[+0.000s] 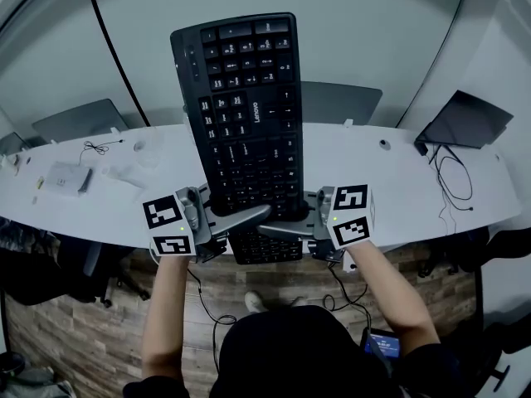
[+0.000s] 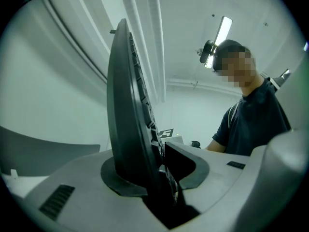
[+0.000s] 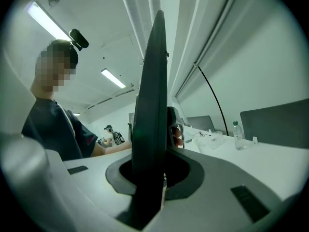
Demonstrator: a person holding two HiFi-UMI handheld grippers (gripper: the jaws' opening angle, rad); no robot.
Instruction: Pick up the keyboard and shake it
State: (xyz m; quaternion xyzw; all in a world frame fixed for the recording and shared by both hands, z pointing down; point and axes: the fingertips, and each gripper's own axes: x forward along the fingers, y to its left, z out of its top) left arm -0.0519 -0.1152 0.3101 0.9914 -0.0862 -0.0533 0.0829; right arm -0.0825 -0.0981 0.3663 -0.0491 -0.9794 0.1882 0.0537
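Note:
A black keyboard point(image 1: 249, 131) is lifted off the white desk point(image 1: 415, 181), keys facing me and its long side running away from me. My left gripper point(image 1: 259, 215) clamps its near end from the left, and my right gripper point(image 1: 272, 229) clamps it from the right. In the left gripper view the keyboard point(image 2: 126, 120) stands edge-on between the jaws of the left gripper point(image 2: 155, 174), pads against its back and its keys. The right gripper view shows the same board point(image 3: 152, 105) as a thin upright slab pinched in the right gripper point(image 3: 152, 178).
A closed dark laptop point(image 1: 465, 118) with a looped cable lies at the desk's right end. A small white box point(image 1: 68, 177) and a thin cord sit at the left. Grey chair backs point(image 1: 79, 118) stand behind the desk. A water bottle point(image 3: 235, 134) stands on the desk.

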